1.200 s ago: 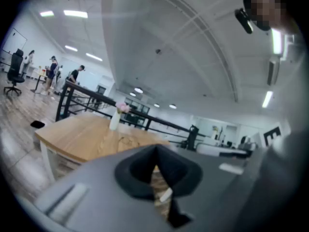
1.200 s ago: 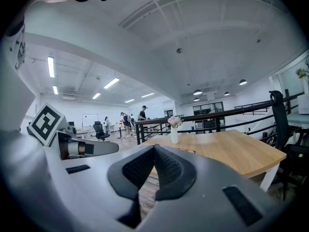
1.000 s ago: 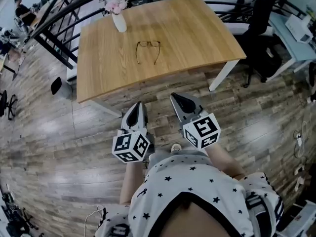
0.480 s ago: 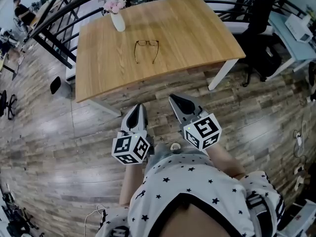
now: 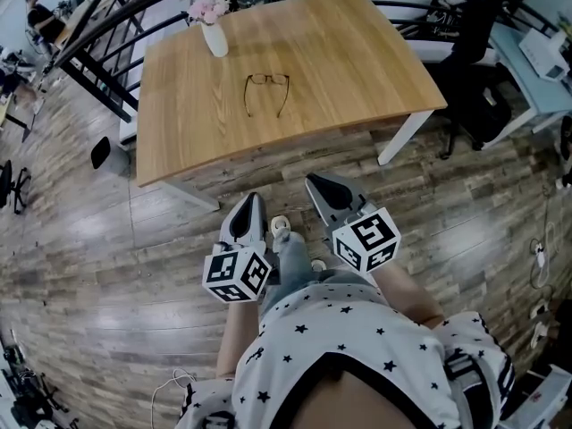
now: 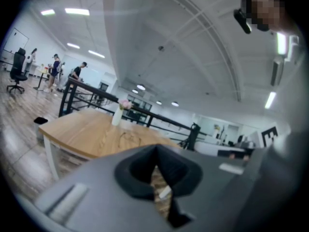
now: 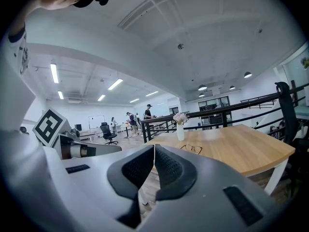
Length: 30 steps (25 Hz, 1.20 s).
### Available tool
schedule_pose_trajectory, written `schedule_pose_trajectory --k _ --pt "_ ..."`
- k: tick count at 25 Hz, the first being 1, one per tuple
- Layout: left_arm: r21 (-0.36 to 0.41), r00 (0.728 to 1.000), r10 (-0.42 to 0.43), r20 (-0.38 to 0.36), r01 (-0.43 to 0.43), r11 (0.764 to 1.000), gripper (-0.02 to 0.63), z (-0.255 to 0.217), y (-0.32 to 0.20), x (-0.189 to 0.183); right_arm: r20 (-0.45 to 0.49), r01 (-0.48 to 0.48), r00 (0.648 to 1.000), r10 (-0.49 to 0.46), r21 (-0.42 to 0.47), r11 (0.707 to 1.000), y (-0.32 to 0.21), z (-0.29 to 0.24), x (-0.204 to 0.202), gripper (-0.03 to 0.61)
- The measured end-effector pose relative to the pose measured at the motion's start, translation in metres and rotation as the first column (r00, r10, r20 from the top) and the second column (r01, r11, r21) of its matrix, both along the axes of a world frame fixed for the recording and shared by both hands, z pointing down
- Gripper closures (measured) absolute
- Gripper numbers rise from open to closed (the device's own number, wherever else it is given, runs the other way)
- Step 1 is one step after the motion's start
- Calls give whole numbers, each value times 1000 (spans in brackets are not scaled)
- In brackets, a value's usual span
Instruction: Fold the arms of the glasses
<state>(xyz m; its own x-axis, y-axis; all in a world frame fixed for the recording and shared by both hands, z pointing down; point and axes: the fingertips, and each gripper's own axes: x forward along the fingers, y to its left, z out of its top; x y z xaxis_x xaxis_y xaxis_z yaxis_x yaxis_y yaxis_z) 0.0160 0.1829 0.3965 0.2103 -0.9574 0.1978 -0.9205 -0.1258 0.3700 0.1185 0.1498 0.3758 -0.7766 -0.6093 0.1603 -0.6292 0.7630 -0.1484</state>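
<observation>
Upper centre of frame, glasses (image 5: 267,92) with arms unfolded on tabletop (image 5: 357,52) near vase (image 5: 215,38), left gripper (image 5: 253,200) and right gripper (image 5: 314,182) lower down, jaws together.

The room was bright, evenly lit by long ceiling lamps (image 7: 115,84). The head view was sharp, but its edges bent strongly, so the table (image 5: 357,52) looked curved, and pale glare lay on the floor (image 5: 85,231). The left gripper view was hazy, and the left gripper (image 6: 155,149) itself was out of focus. The right gripper view was clear, with dark corners.
</observation>
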Motion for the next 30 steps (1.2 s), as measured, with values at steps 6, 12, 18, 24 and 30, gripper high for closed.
schedule_pose_trajectory --k 6,12,18,24,30 --pt "2 1000 3 -3 -3 1000 607 3 -19 -7 3 -8 1000 8 1 1000 -18 2 -5 560" --pt "10 1000 7 -1 -7 1000 607 2 -50 -17 -12 -12 1000 12 8 1000 -49 2 -12 560" --pt "2 1000 10 -9 -10 1000 607 9 -86 -33 -25 -14 1000 14 20 1000 -86 2 -28 560" --pt "7 1000 5 -4 -5 1000 607 8 -127 -53 -53 -4 999 5 27 1000 -127 3 -48 560" --pt "-10 1000 0 -16 -1 1000 607 13 -170 -79 -86 -1 996 3 23 1000 -168 6 -72 560"
